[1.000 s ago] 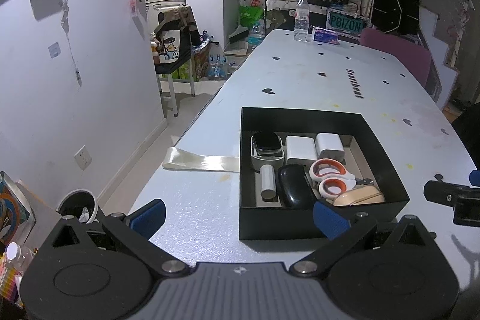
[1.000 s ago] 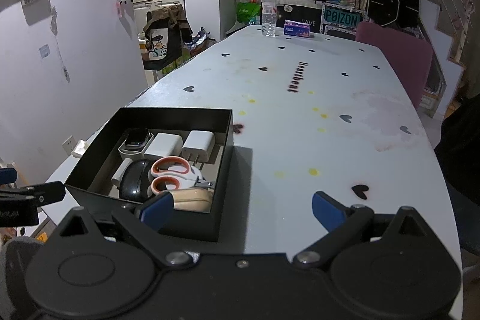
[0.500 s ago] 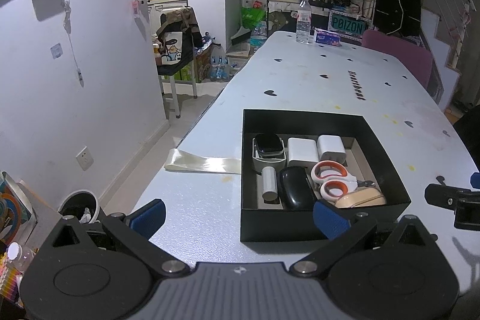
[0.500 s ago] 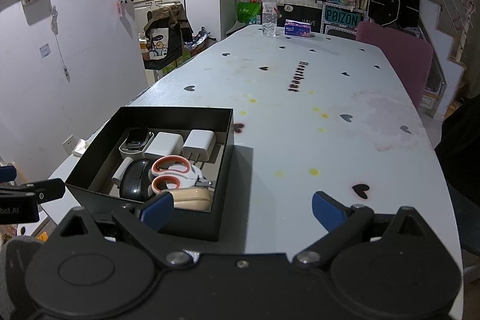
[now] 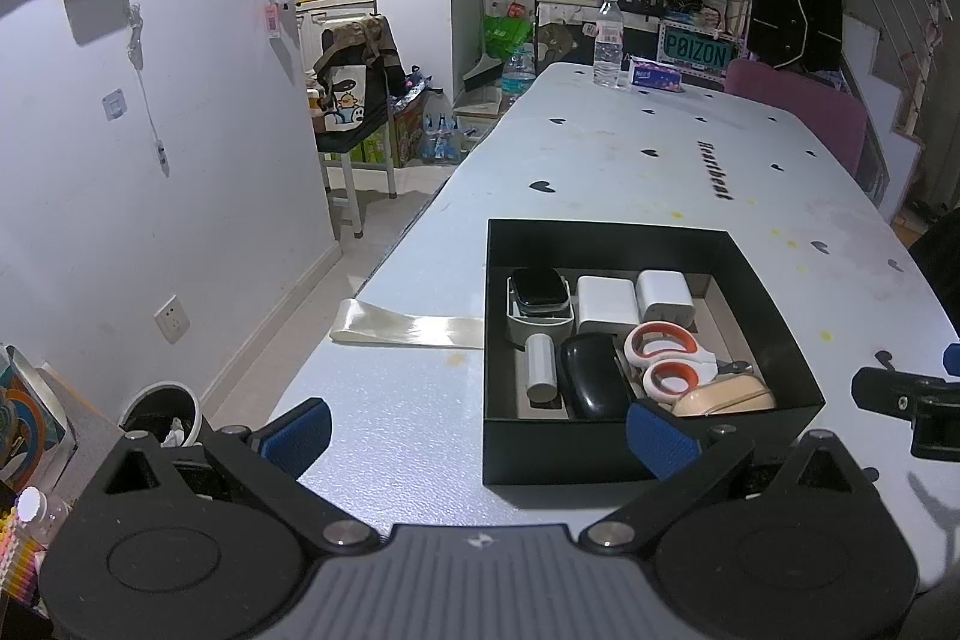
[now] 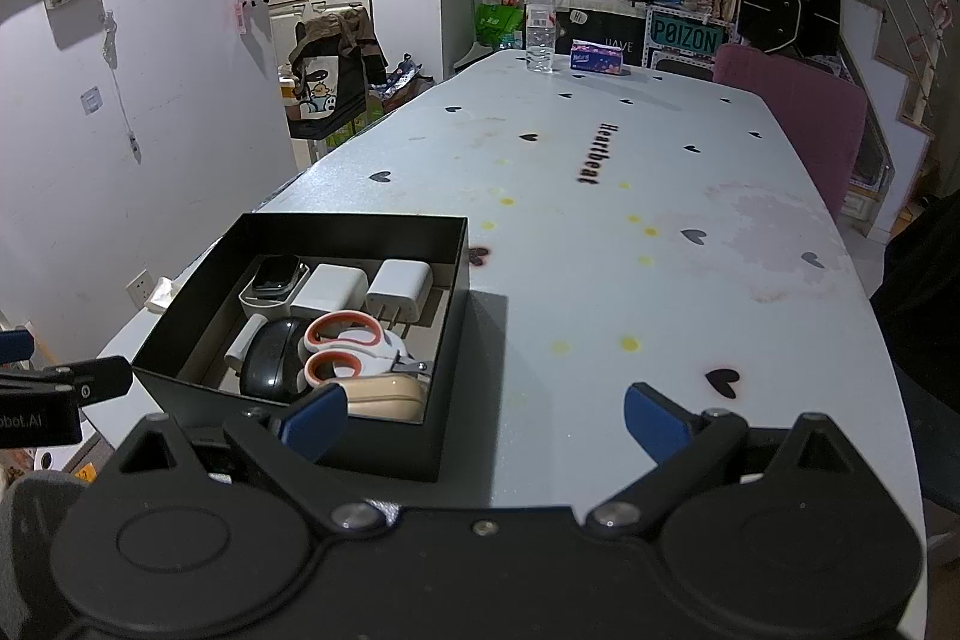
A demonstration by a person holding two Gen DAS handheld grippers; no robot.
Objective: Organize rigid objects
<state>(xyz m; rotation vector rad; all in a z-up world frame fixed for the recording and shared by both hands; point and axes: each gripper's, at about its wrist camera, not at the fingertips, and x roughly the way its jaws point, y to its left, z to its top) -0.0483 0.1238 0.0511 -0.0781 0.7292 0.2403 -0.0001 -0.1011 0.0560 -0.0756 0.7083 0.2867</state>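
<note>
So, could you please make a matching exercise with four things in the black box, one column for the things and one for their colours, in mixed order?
Things:
1. scissors
2. mouse
3. wall charger
4. case at the near right corner

Colours:
A. white
B. beige
C. white with orange handle rings
D. black

All four lie inside the black box.

Pairs: 1-C, 2-D, 3-A, 4-B
</note>
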